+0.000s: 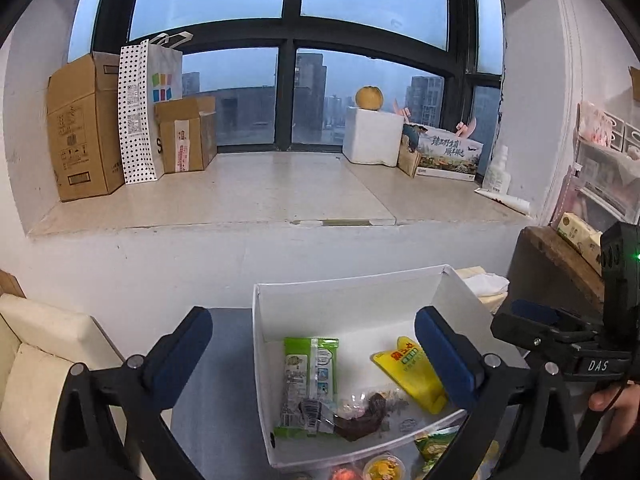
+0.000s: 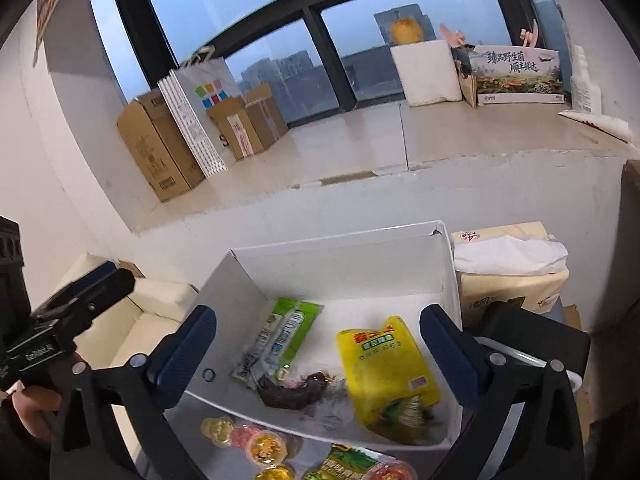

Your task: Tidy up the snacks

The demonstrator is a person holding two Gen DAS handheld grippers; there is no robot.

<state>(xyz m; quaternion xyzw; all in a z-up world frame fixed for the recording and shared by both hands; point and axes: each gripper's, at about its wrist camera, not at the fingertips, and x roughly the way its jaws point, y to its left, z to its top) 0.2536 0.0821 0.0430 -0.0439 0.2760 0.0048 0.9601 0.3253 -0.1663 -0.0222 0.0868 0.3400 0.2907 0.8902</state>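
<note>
white box (image 2: 340, 256) holds green (image 2: 280, 336), yellow (image 2: 384, 364) and clear (image 2: 304, 390) snack packets.

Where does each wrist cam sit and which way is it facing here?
Left wrist: on the left gripper, looking forward and down into the white box below the window; jaws open, right gripper and a hand at its right edge.
Right wrist: on the right gripper, same box from its right; jaws open, left gripper at its left edge.
Shared: box, yellow packet, green packet.

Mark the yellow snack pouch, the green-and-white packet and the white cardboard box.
yellow snack pouch (image 2: 386, 372), right wrist view, pouch middle
green-and-white packet (image 1: 310, 372), left wrist view, packet middle
white cardboard box (image 2: 340, 264), right wrist view, back wall
</note>
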